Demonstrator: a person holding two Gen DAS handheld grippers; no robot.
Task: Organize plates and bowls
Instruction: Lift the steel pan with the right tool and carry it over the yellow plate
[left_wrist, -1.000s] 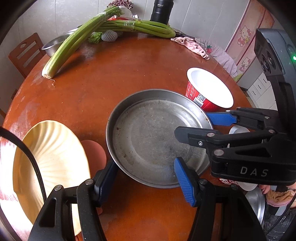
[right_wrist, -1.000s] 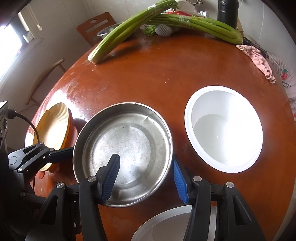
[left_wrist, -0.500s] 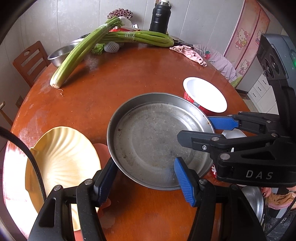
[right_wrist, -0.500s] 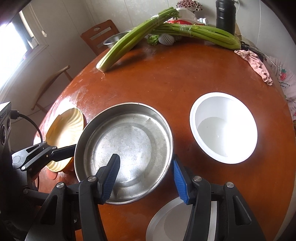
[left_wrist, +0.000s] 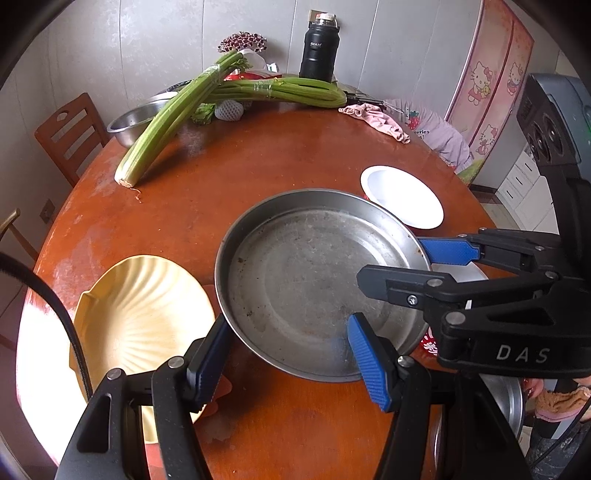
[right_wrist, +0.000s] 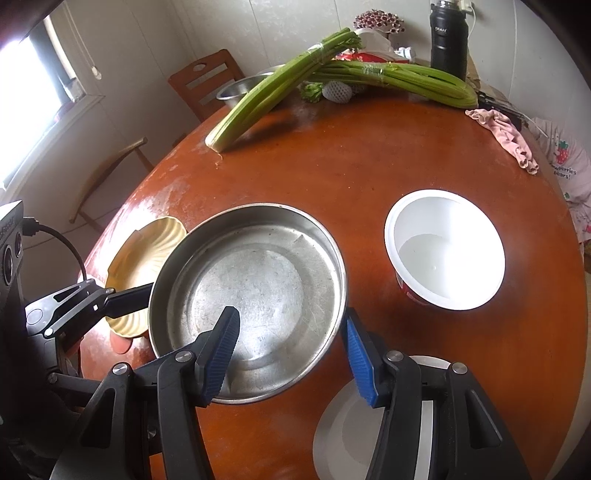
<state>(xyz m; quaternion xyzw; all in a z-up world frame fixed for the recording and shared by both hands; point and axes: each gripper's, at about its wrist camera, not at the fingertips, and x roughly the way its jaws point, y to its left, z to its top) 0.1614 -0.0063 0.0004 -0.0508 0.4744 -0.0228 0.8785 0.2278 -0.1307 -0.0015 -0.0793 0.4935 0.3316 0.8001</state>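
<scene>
Steel pan (left_wrist: 317, 280) held between both claws, clear of table (left_wrist: 295, 158). Left claw (left_wrist: 286, 350) clamps near-left rim; right claw (right_wrist: 290, 350) clamps opposite rim. Keep pan level, claws moving together. Yellow plate (left_wrist: 140, 317) just left of left claw; white bowl (right_wrist: 445, 249) ahead-right of right claw.

Left gripper (left_wrist: 286, 356) tilted downward, fingers (left_wrist: 369, 363) clamped across steel pan (left_wrist: 314, 280) rim — right gripper (right_wrist: 290, 347) likewise, angled down

The white plate (right_wrist: 343, 428) at the tabletop's near edge is half hidden by the right hand-held gripper (right_wrist: 291, 350).
</scene>
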